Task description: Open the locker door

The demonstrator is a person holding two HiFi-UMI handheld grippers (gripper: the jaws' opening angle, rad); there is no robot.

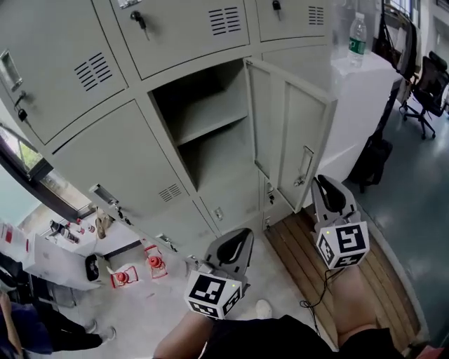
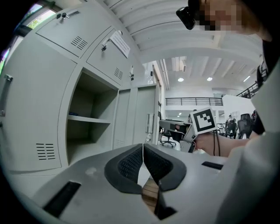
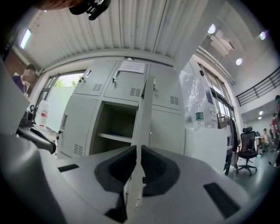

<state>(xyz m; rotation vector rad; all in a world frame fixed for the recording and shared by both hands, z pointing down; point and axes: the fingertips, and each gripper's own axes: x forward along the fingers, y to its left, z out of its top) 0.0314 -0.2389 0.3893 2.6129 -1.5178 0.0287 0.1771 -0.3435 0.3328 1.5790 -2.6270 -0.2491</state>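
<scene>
The locker door (image 1: 295,140) already stands wide open, swung out to the right of its compartment (image 1: 184,95) with its inner face turned toward the opening. Its handle (image 1: 306,165) sits on the outer side, near the free edge. Judging from this, the task looks finished or very nearly so.

The right gripper (image 1: 324,184) is held level just beside the lower free edge of the door, close to the handle but seemingly apart from it. This placement suits a hand that has been working the door at that edge. In the right gripper view, the right gripper's fingers (image 3: 151,164) stand slightly apart with only a slim gap. The door's edge (image 3: 144,109) shows through that gap farther off, and nothing is pinched between them.

The left gripper (image 1: 242,235) hangs lower and well apart from the locker, probably kept out of the way. Its fingers (image 2: 131,164) are together at the tips and hold nothing.

The open compartment is split by one shelf (image 1: 210,126). Both levels look bare, though a small dark mark on the shelf in the left gripper view is too small to identify. The neighbouring lockers stay closed, some with keys (image 1: 140,19) in their locks. A water bottle (image 1: 357,38) stands on the white cabinet to the right.
</scene>
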